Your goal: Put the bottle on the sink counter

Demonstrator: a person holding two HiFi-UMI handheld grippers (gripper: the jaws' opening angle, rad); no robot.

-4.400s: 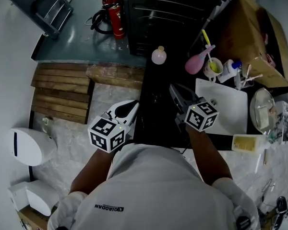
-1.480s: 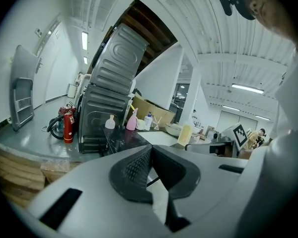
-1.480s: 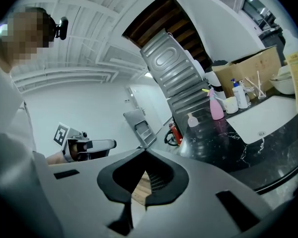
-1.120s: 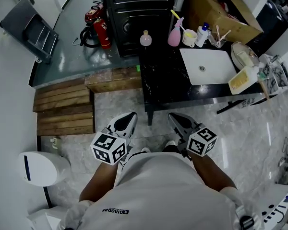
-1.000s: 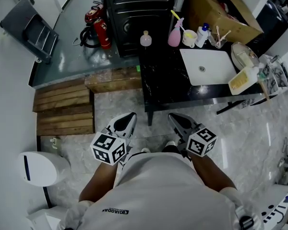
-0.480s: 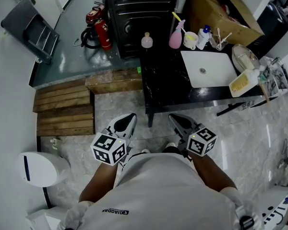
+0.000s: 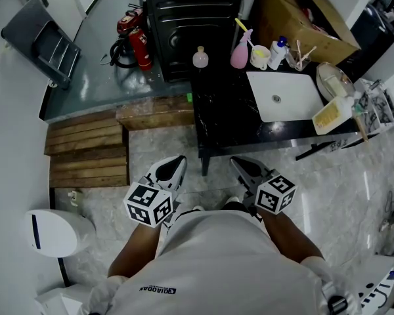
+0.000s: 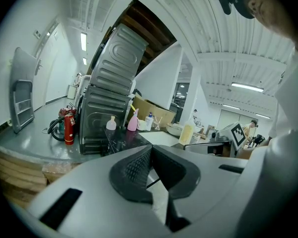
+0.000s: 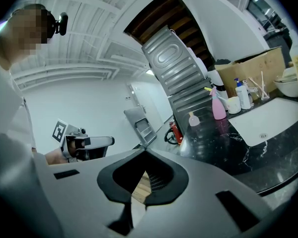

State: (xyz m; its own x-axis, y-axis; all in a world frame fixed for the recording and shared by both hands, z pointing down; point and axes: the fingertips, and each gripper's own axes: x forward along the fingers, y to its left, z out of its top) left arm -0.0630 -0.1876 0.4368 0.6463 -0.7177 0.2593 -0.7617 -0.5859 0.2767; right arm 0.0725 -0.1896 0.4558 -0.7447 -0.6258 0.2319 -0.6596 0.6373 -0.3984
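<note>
Bottle point(image 7: 200, 57), small, round and pale pink, stands upright at the far left corner of the black marble tabletop point(image 7: 226, 120), well apart from the left tongs point(image 7: 176, 161) and right tongs point(image 7: 237, 163), both closed tight and empty.

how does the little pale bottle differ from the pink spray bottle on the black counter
The little pale bottle is squat and round with a short neck; the pink spray bottle is taller and tapers upward. The little pale bottle is washed-out pink, the pink spray bottle a stronger pink. The little pale bottle stands alone at the counter's far left corner, the pink spray bottle beside a white cup. Both stand upright.
</note>
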